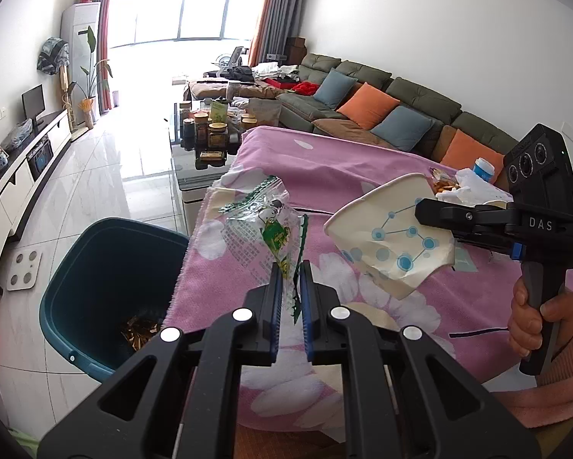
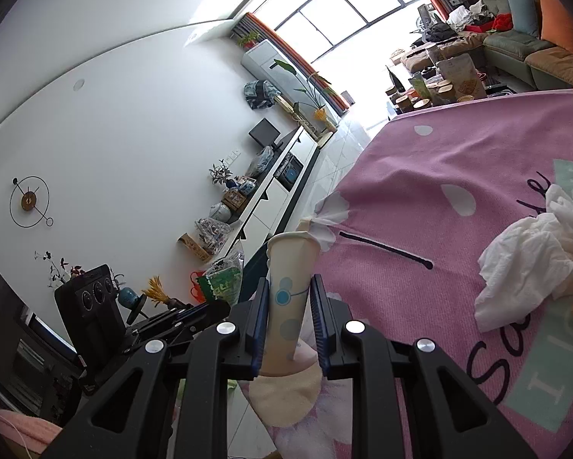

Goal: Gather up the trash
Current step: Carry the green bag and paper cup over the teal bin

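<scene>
Pink blanket (image 1: 363,176) edge lies between both loads and the teal bin (image 1: 106,290) — left gripper (image 1: 291,281) pinches a green wrapper (image 1: 267,218), right gripper (image 2: 289,300) squeezes a paper cup (image 2: 291,279); tissues (image 2: 531,267) lie nearby.

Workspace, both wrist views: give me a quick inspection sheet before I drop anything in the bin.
Surface: pink floral blanket covering the table.
Job's things: clear green-printed wrapper in the left gripper; squashed paper cup in the right gripper; teal trash bin on the floor beside the table, some trash already inside.
Clutter: crumpled tissues, white jar with blue lid, snack scraps at the far edge.
Grippers: both shut on their items, held above the blanket.
Cables: nothing seen.
Surroundings: green sofa with cushions, coffee table with jars, TV cabinet, window.
</scene>
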